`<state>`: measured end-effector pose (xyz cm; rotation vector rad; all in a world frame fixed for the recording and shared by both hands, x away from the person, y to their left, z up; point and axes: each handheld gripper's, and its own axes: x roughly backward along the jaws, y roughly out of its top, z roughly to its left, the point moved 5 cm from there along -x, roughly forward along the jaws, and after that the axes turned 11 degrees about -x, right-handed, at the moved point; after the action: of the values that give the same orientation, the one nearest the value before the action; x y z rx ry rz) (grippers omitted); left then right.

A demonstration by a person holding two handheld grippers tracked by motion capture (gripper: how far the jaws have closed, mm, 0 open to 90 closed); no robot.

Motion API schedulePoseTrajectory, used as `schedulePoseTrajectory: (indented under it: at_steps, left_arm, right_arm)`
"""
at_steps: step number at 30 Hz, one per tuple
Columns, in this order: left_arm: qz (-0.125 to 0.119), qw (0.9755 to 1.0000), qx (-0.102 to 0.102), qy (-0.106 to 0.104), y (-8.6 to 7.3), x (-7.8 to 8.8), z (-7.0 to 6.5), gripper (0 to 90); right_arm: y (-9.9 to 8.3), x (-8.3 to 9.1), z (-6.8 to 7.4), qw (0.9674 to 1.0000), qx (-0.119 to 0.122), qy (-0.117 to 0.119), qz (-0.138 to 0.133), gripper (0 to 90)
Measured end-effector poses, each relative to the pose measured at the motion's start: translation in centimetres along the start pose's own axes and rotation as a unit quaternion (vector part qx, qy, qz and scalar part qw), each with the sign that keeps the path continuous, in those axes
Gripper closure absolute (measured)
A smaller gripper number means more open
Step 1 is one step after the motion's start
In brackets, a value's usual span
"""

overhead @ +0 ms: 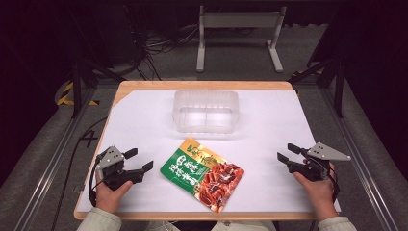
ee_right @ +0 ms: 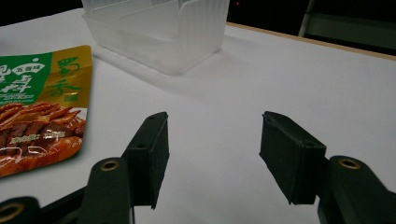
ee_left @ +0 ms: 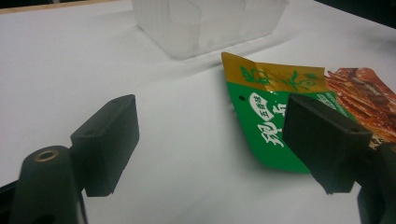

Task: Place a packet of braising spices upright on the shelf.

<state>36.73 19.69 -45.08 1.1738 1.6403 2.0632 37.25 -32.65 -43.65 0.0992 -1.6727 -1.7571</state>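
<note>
In the high view, the left gripper (overhead: 138,160) sat at the lower left of the frame, held in a hand, its jaws spread wide with nothing between them. The right gripper (overhead: 288,153) sat at the lower right, jaws likewise parted and empty. Between the two, at lower centre, the snack pouch (overhead: 202,173) lay flat on the white table cover (overhead: 269,125), tilted so one corner pointed toward the bottom edge. It lay near the left gripper and to its right, not touching it, and farther from the right gripper.

In the left gripper view, the pouch (ee_left: 266,116) showed beyond and partly behind the right-hand jaw, apart from both pads. In the right gripper view, the pouch (ee_right: 37,102) lay at the left edge, clear of the jaws.

The pouch carried a green panel with large white Chinese characters, a gold band with green characters, and a picture of glazed red-brown meat; I could not read the writing with certainty.

Farther off, in the upper centre, stood a clear plastic container (overhead: 206,111), well apart from the pouch.
</note>
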Motion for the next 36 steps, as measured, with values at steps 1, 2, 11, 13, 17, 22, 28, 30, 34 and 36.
schedulePoseTrajectory:
  at_steps: [1, 2, 11, 13, 17, 22, 28, 30, 34, 36]
  left_arm:
    - [-0.001, 1.0, 0.0, 0.0, 0.1, 0.0, -0.1, 19.7]
    - [0.0, 1.0, -0.002, -0.001, 0.1, 0.0, -0.1, 19.5]
    - [-0.014, 0.9994, -0.015, -0.027, 1.3, -0.3, -1.7, 17.8]
    - [-0.016, 0.9989, -0.026, -0.035, 1.7, -0.5, -2.3, 17.6]
    - [-0.022, 0.9983, -0.029, -0.045, 2.3, -0.7, -3.2, 17.7]
    - [-0.024, 0.9976, -0.03, -0.058, 2.7, -1.2, -4.0, 17.7]
    - [-0.03, 0.9973, -0.027, -0.062, 2.9, -1.6, -4.4, 16.1]
    - [-0.026, 0.9975, -0.023, -0.062, 2.8, -1.8, -4.4, 15.9]
    - [-0.014, 0.9981, -0.013, -0.059, 2.5, -2.5, -4.3, 16.0]
    - [-0.005, 0.9987, -0.005, -0.05, 2.2, -2.7, -4.0, 16.6]
  right_arm:
    - [0.0, 0.0, 0.0, 1.0, 0.0, 0.0, 0.0, 42.3]
    - [0.0, 0.0, 0.0, 1.0, 0.001, 0.0, 0.0, 42.3]
    - [-0.2, 0.0, 0.0, 1.0, 0.001, -0.001, 0.004, 42.4]
    - [-0.3, 0.0, -0.1, 1.0, -0.001, -0.002, 0.006, 42.3]
    - [-0.4, 0.1, -0.1, 1.0, -0.003, -0.004, 0.007, 42.4]
    - [-0.5, 0.0, 0.0, 0.9999, -0.001, -0.005, 0.012, 42.4]
    - [-0.6, -0.2, 0.0, 0.9999, -0.001, -0.003, 0.016, 42.7]
    - [-0.7, -0.3, 0.1, 0.9998, -0.001, -0.001, 0.019, 43.2]
    - [-0.7, -0.4, 0.1, 0.9998, -0.001, 0.0, 0.022, 43.3]
    - [-0.7, -0.4, 0.2, 0.9998, 0.001, 0.0, 0.022, 43.3]
